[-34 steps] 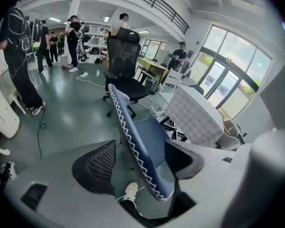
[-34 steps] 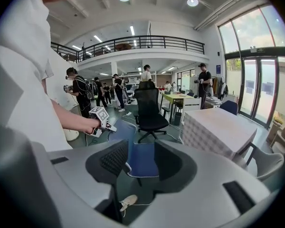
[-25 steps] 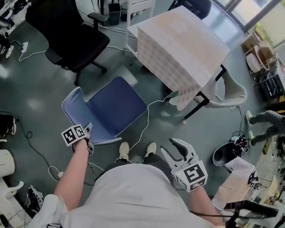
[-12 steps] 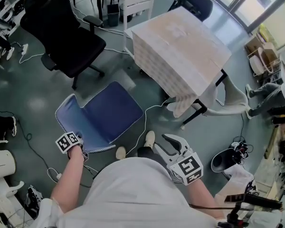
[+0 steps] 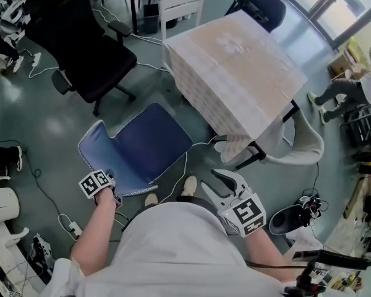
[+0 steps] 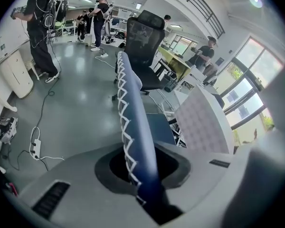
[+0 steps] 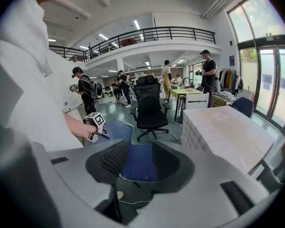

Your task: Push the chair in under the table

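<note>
A blue chair (image 5: 148, 144) with white-stitched edges stands on the grey floor, its seat facing the table (image 5: 235, 67), which is draped in a pale checked cloth. My left gripper (image 5: 114, 193) is shut on the near edge of the chair's backrest (image 5: 96, 150). In the left gripper view that backrest edge (image 6: 135, 122) runs straight up between the jaws of the left gripper (image 6: 142, 175). My right gripper (image 5: 209, 179) hangs open near the person's feet, to the right of the seat. In the right gripper view the blue seat (image 7: 137, 163) shows through the gap with nothing between the fingers.
A black office chair (image 5: 80, 42) stands left of the table and a white chair (image 5: 182, 5) behind it. A beige chair (image 5: 303, 135) sits at the table's right side. Cables (image 5: 191, 159) cross the floor by the blue chair. A person's legs (image 5: 334, 91) are at the right.
My right gripper has moved left, closer to the blue chair. The left gripper has stayed at the backrest's edge as it shifted with the chair. The person's feet have stepped forward.
</note>
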{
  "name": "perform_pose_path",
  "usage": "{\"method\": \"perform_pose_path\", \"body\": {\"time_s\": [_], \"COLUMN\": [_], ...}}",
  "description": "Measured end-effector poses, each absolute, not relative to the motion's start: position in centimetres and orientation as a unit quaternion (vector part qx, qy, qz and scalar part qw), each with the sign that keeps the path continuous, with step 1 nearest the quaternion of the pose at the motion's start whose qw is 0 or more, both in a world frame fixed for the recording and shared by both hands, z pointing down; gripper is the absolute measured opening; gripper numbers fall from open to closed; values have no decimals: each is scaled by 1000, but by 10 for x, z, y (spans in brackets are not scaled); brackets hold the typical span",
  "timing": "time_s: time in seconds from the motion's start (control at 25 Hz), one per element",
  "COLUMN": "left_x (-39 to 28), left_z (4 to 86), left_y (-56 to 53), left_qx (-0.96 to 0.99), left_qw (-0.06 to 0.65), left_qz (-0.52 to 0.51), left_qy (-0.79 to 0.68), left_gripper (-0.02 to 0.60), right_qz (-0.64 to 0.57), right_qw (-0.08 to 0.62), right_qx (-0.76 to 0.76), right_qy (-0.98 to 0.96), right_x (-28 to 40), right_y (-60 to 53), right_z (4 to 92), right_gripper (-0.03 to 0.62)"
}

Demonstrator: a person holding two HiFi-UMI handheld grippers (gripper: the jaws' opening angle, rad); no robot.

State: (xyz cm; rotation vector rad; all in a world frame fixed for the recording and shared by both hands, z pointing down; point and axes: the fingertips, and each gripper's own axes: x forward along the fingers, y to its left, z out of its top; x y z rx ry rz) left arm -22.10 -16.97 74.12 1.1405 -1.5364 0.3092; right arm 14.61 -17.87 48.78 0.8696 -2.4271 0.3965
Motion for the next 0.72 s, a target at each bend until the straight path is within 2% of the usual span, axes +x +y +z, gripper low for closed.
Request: {"method": "perform_pose_path", "body": {"time_s": [0.72], "left_x": [-94], "left_z": [734], "left_y": [-296], "left_qx": [484], "left_qw": [578], "left_qz": [108], "left_qy": [-648], "left_gripper": [83], "right_qz": [175], "right_qw": [254], "right_qx": [355], "right_qy": [-882], "right_x": [269], "right_y": [-229], "right_z": [503], "right_gripper": [167]}}
